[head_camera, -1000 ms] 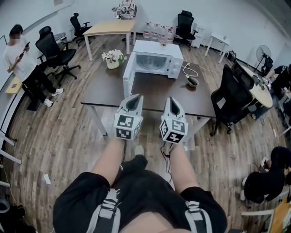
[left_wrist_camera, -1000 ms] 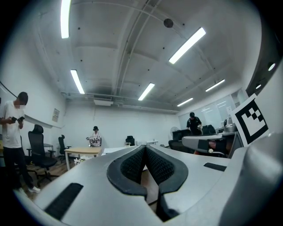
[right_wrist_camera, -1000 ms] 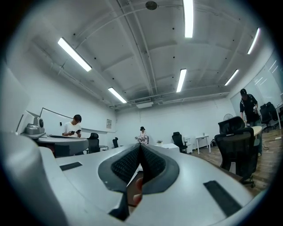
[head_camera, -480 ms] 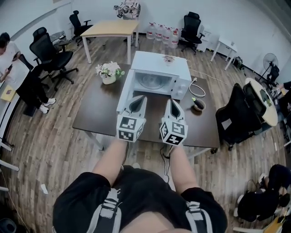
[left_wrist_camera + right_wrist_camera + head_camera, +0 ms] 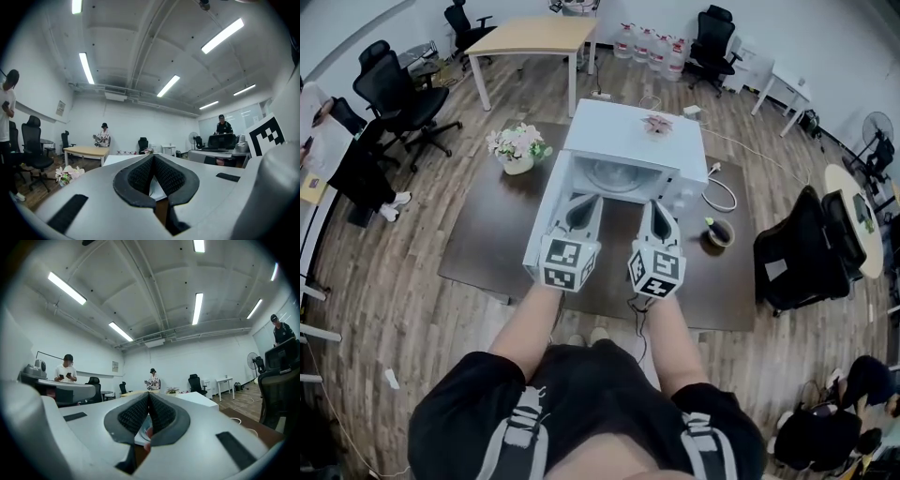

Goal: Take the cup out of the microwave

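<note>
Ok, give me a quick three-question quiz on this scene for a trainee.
1. True or false: the microwave has its door shut.
2. In the head view, what stands on the table left of the microwave? A flowers, B kettle, C laptop.
3. Fill in: the left gripper and right gripper both have their jaws ____.
Key: 1 false; 2 A; 3 shut.
</note>
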Tool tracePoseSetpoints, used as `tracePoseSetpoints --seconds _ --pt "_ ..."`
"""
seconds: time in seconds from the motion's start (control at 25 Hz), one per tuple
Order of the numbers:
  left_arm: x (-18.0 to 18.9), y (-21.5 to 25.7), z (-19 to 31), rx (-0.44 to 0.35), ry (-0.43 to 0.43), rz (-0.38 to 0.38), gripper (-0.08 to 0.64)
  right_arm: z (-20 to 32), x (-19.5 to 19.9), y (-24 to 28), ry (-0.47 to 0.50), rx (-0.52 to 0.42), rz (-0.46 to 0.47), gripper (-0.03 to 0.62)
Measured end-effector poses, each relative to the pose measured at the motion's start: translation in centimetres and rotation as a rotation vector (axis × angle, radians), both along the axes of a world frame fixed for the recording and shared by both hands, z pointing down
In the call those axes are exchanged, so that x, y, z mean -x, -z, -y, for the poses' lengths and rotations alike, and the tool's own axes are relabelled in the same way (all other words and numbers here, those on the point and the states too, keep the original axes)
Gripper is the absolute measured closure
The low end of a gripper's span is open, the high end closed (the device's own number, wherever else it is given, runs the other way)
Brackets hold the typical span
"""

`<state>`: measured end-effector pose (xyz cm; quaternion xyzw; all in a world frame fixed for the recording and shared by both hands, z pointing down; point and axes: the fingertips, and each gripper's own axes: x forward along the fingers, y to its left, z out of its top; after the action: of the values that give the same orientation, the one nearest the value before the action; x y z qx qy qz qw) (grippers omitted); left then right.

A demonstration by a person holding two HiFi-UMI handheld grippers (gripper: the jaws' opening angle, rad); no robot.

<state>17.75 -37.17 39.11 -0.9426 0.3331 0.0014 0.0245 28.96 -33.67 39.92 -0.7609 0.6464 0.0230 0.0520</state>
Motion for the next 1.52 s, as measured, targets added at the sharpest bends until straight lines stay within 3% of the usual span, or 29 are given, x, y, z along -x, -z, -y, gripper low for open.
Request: tracePoseSetpoints --seconds 0.12,0.24,0.36,0.48,1.04,1.28,1.44,1.52 --pt "-0.9 -0.8 1.8 0.02 0.026 0.017 0.566 2.2 -0.6 -0.3 0.039 -0.042 -0.021 0.588" --pt "-1.4 -1.3 2.8 0.039 0.045 0.018 0.566 4.8 -0.4 -1.9 0.12 -0.025 -0.013 0.337" --pt "-1.6 -1.7 4.2 0.062 0.067 0.013 0.566 8.1 -0.6 -4.2 0.142 0.033 -0.021 0.232" --pt "-1.6 -2.8 5.8 0.087 0.095 0.016 0.566 11.7 -0.9 -7.5 0.139 0.104 -0.03 0.189" --pt "-2.4 -9.2 12.3 0.18 0.222 0.064 0.566 25.8 -4.8 -20.7 0.06 0.323 -0.05 0.172" --pt "-3.2 -11.0 13.5 0.196 0.231 0.093 0.566 30.0 -5.5 -23.2 0.04 0.353 -0.057 0.175" --pt "-3.8 -11.9 13.9 0.201 0.223 0.119 0.566 32.2 -7.3 -24.5 0.004 0.378 0.006 0.176" --pt "-3.9 -12.1 14.1 0.202 0.22 0.124 0.566 33.1 -7.2 -24.6 0.012 0.377 -0.005 0.176"
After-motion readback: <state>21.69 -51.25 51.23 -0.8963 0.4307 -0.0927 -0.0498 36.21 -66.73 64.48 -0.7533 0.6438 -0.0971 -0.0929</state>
